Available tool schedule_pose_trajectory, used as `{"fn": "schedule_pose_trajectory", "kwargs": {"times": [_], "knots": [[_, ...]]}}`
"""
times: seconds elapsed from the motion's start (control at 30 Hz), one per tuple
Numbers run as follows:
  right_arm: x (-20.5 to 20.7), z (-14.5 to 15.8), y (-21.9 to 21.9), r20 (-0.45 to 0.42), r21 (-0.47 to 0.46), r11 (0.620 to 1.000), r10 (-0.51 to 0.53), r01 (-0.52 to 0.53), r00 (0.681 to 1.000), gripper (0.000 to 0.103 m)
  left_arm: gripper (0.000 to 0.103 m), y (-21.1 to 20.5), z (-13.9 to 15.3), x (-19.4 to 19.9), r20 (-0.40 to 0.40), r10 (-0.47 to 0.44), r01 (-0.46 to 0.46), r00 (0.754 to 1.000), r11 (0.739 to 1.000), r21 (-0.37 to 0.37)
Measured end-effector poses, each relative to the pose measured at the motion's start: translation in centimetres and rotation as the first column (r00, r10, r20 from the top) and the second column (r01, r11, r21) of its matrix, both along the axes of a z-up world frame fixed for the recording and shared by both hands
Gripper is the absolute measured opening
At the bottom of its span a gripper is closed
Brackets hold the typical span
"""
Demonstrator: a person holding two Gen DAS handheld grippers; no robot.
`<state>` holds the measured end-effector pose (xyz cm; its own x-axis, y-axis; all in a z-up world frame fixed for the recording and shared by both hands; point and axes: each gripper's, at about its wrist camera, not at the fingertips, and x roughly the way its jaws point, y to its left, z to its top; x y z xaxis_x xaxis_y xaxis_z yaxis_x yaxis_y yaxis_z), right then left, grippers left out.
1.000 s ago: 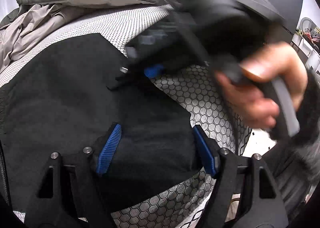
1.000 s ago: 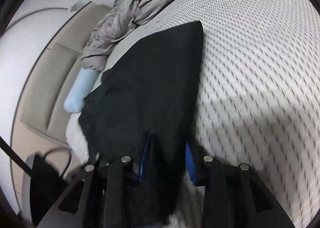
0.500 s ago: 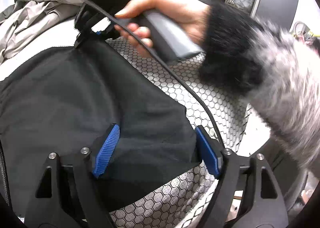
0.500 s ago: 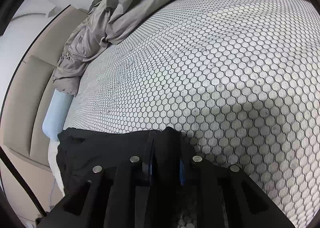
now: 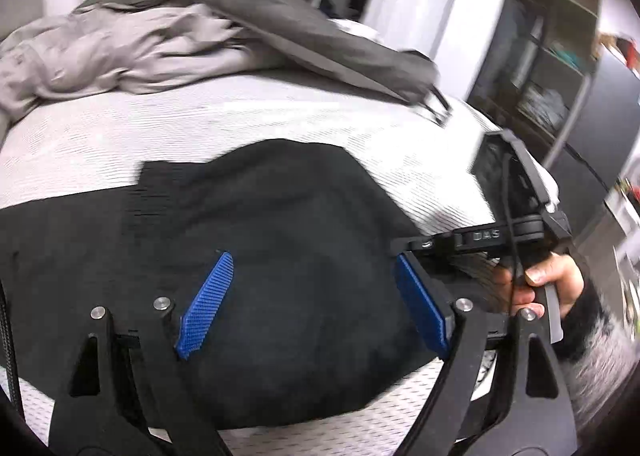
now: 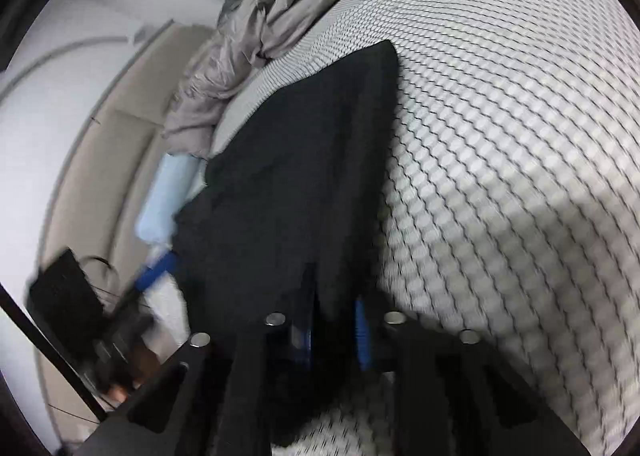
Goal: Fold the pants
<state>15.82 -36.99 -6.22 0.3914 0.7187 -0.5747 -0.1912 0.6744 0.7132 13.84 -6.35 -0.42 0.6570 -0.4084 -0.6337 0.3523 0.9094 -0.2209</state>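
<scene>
- The pants (image 5: 280, 256) are black, matte, soft cloth, lying on the bed (image 5: 120, 135) as a broad folded slab with a rounded far edge; in the right wrist view they (image 6: 320, 175) run away from the camera as a long dark strip tapering to a corner
- The bed cover is pale grey with a fine honeycomb mesh of dark lines, clearest in the right wrist view (image 6: 520, 135), smeared to stripes by blur in the left wrist view
- The left gripper (image 5: 316, 308) hangs above the pants with its jaws spread wide and released; they have just been opening, and the 2 ribbed blue pads (image 5: 208, 304) stand apart with no cloth pinched between them
- The right gripper (image 6: 334, 330) is clenched on a fold of the pants; its jaws have just been closing, and the blue pads (image 6: 362, 332) show only as thin slivers at each side of the black cloth
- In the left wrist view the right gripper's black plastic body (image 5: 516, 211) sits at the right edge of the pants, held by a hand (image 5: 548, 288) in a fuzzy grey and black sleeve (image 5: 592, 348)
- A crumpled grey duvet (image 5: 140, 51), smooth and slightly shiny, is heaped at the far end of the bed, well apart from the pants
- A pale blue roll (image 6: 168, 195) lies beside the bed edge, next to a beige padded panel (image 6: 112, 159)
</scene>
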Motion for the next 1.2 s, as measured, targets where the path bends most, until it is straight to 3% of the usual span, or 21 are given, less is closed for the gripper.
{"fn": "schedule_pose_trajectory", "kwargs": {"times": [0.13, 0.2, 0.27, 0.33, 0.4, 0.47, 0.57, 0.7, 0.8, 0.87, 0.93, 1.03, 1.1, 1.13, 1.2], "knots": [[2.0, 1.6, -0.8, 0.051, -0.044, 0.998, -0.045, 0.047, 0.998, 0.012, 0.081, 4.2, 0.2, 0.0, -0.005, 0.095, -0.095, 0.996, 0.995, -0.021], [3.1, 1.9, -1.5, 0.071, -0.105, 0.989, -0.096, 0.103, 0.993, 0.018, 0.081, 5.5, -0.2, 0.4, -0.010, 0.130, -0.130, 0.992, 0.992, -0.001], [2.9, 1.5, -2.3, 0.016, -0.074, 0.991, -0.109, 0.110, 0.994, 0.022, 0.081, 6.4, -1.4, 1.1, -0.024, 0.148, -0.147, 0.989, 0.988, 0.046], [2.0, 1.4, -2.5, -0.009, -0.027, 0.999, -0.036, 0.035, 0.999, 0.025, 0.081, 7.3, -2.3, 1.3, -0.039, 0.154, -0.151, 0.987, 0.986, 0.070], [0.2, 1.6, -2.5, 0.015, -0.043, 0.998, 0.037, -0.037, 0.999, 0.027, 0.081, 6.8, -3.5, 1.6, -0.060, 0.155, -0.148, 0.986, 0.982, 0.114], [-1.8, 1.4, -2.0, 0.044, -0.109, 0.985, 0.137, -0.132, 0.990, 0.027, 0.081, 6.5, -4.7, 2.6, -0.085, 0.168, -0.153, 0.982, 0.976, 0.156], [-3.4, 1.6, -1.9, 0.071, -0.237, 0.960, 0.171, -0.150, 0.983, 0.024, 0.081, 6.4, -5.9, 2.4, -0.127, 0.218, -0.189, 0.968, 0.961, 0.204], [-5.5, 5.2, -4.0, 0.233, -0.218, 0.976, 0.049, 0.003, 0.971, 0.025, 0.081, 4.7, -3.4, 0.9, -0.021, 0.159, -0.154, 0.987, 0.977, 0.144], [-5.8, 8.0, -1.4, 0.371, -0.190, 0.978, -0.004, 0.080, 0.929, 0.028, 0.081, 0.6, -2.9, 0.9, 0.014, 0.027, -0.029, 1.000, 0.990, 0.139], [-5.5, 8.4, 1.6, 0.398, -0.235, 0.968, 0.012, 0.090, 0.917, 0.037, 0.072, -1.6, -4.0, 1.7, -0.022, -0.031, 0.034, 0.999, 0.987, 0.159], [-4.0, 7.0, 5.6, 0.352, -0.280, 0.958, 0.044, 0.061, 0.935, 0.038, 0.037, -3.0, -5.7, 2.9, -0.079, -0.062, 0.075, 0.995, 0.981, 0.178], [-1.9, 3.7, 9.7, 0.259, -0.419, 0.908, 0.120, 0.000, 0.958, 0.038, 0.017, -2.3, -8.0, 4.3, -0.147, -0.062, 0.090, 0.987, 0.977, 0.192], [-1.4, 2.4, 10.8, 0.245, -0.497, 0.867, 0.193, -0.048, 0.950, 0.037, 0.008, -1.0, -8.1, 4.2, -0.153, -0.077, 0.103, 0.985, 0.981, 0.165], [-1.8, 2.5, 10.7, 0.281, -0.543, 0.839, 0.221, -0.035, 0.934, 0.037, 0.008, -0.2, -8.0, 3.8, -0.162, -0.095, 0.118, 0.982, 0.983, 0.140], [-2.4, 2.7, 8.6, 0.294, -0.603, 0.797, 0.177, 0.038, 0.939, 0.037, 0.008, 1.0, -8.0, 3.0, -0.171, -0.101, 0.126, 0.980, 0.982, 0.140]]}}
